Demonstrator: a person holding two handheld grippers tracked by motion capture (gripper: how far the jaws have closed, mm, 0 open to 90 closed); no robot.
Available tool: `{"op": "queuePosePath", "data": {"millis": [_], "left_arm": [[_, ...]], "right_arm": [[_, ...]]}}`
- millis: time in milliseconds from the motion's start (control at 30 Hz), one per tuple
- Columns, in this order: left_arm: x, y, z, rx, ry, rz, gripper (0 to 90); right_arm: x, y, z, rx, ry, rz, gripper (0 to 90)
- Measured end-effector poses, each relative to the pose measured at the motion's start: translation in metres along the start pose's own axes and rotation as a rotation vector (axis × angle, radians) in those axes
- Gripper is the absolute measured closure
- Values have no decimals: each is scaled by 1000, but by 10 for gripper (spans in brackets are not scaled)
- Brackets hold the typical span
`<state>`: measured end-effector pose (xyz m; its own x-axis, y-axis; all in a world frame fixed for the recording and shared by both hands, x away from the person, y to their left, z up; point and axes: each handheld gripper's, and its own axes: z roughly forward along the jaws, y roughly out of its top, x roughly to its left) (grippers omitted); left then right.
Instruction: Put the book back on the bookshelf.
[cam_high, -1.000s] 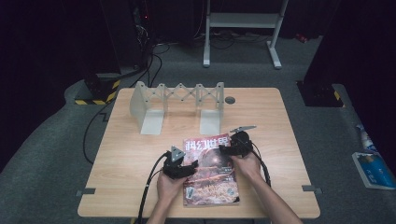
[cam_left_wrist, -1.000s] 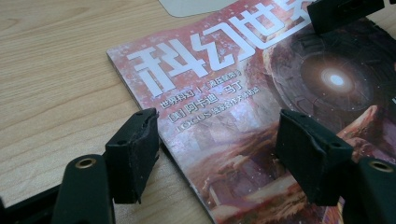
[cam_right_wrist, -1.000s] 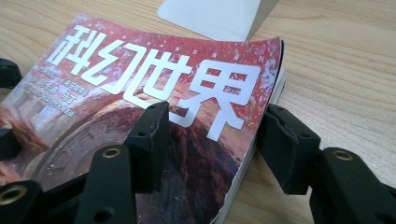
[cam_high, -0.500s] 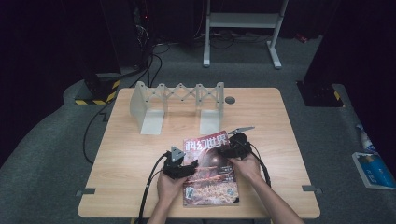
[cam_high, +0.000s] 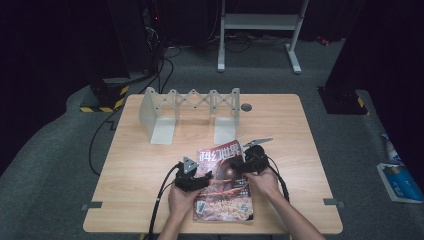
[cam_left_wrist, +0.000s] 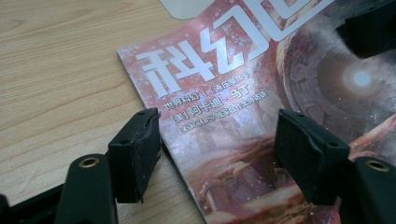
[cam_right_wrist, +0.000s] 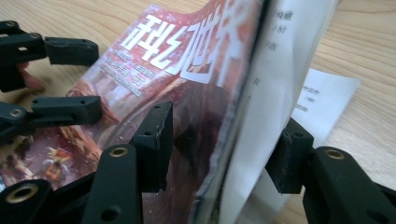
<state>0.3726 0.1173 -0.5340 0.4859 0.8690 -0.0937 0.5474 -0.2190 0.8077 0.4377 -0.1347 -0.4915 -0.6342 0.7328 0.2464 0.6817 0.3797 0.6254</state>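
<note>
Red-brown magazine (cam_high: 223, 182) with white cover characters lies at the near middle of your bench (cam_high: 150, 165), spine side toward your left. Your right gripper (cam_right_wrist: 219, 149) has the cover's free edge raised: in the right gripper view the cover and some white pages stand between its jaws, which have just been closing; neither pad visibly presses on the paper, a gap showing on each side. Your left gripper (cam_left_wrist: 217, 149) sits at the spine side, jaws spread wide, one jaw over the bare wood just beside the spine edge, the other over the cover; whether they touch the cover cannot be told. Your hands (cam_high: 182, 197) hold both grippers from the near edge. Farther back stands a pale grey folding rack (cam_high: 187, 112), well apart from the magazine.
</note>
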Motion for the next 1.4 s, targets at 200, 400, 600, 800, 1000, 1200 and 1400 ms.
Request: {"op": "queuePosePath", "data": {"millis": [200,400,600,800,1000,1200,1400], "left_arm": [[0,0,0,-1,-2,0,317],[0,0,0,0,-2,1,317],[0,0,0,0,-2,0,317],[0,0,0,0,-3,1,317],[1,0,0,0,-9,1,316],[2,0,-1,4,-26,4,306],[6,1,-2,0,-69,-32,281]], "right_arm": [[5,-2,-5,10,10,-10,497],[7,-3,0,9,15,4,503],[12,-1,-5,-8,39,-2,517],[8,-7,3,33,26,23,502],[8,-10,1,-1,56,-15,678],[4,-16,-4,-13,99,-38,778],[4,-22,-10,-60,142,-48,820]]}}
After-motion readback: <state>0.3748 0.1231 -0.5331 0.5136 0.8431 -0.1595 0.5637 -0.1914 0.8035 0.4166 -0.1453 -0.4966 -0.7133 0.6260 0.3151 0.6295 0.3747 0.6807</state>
